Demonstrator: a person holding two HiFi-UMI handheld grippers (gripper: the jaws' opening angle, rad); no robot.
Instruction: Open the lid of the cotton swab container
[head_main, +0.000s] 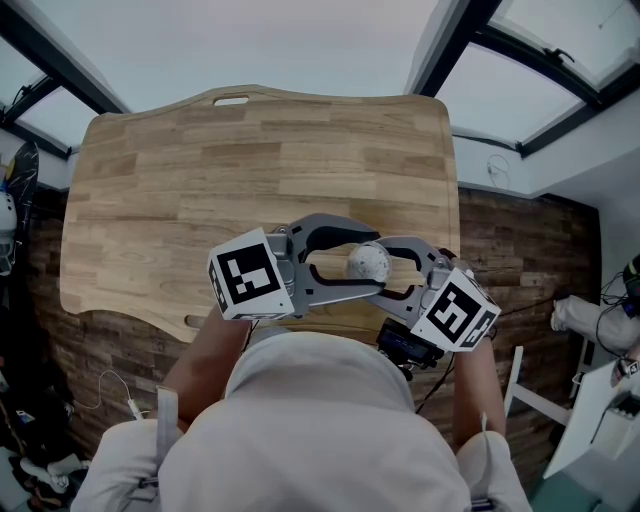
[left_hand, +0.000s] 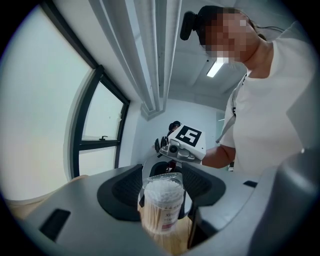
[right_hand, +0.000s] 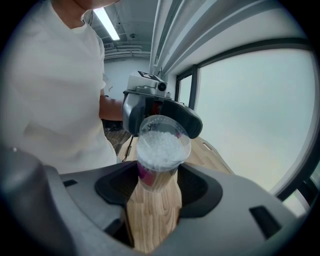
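Observation:
The cotton swab container (head_main: 367, 262) is a clear round tub packed with white-tipped swabs, held in the air over the near edge of the wooden table (head_main: 250, 150). My left gripper (head_main: 378, 264) reaches it from the left and my right gripper (head_main: 384, 266) from the right, and both pairs of fingertips meet on it. In the left gripper view the container (left_hand: 162, 202) stands upright between the jaws with its clear lid on. Seen in the right gripper view, the container (right_hand: 161, 150) tilts its top toward the camera, its lower part between the jaws.
The table is a light wood board with a handle slot (head_main: 230, 100) at its far edge. Dark plank floor (head_main: 520, 250) lies to the right, with white furniture legs (head_main: 530, 395) near the person's right side. The person's torso is close below both grippers.

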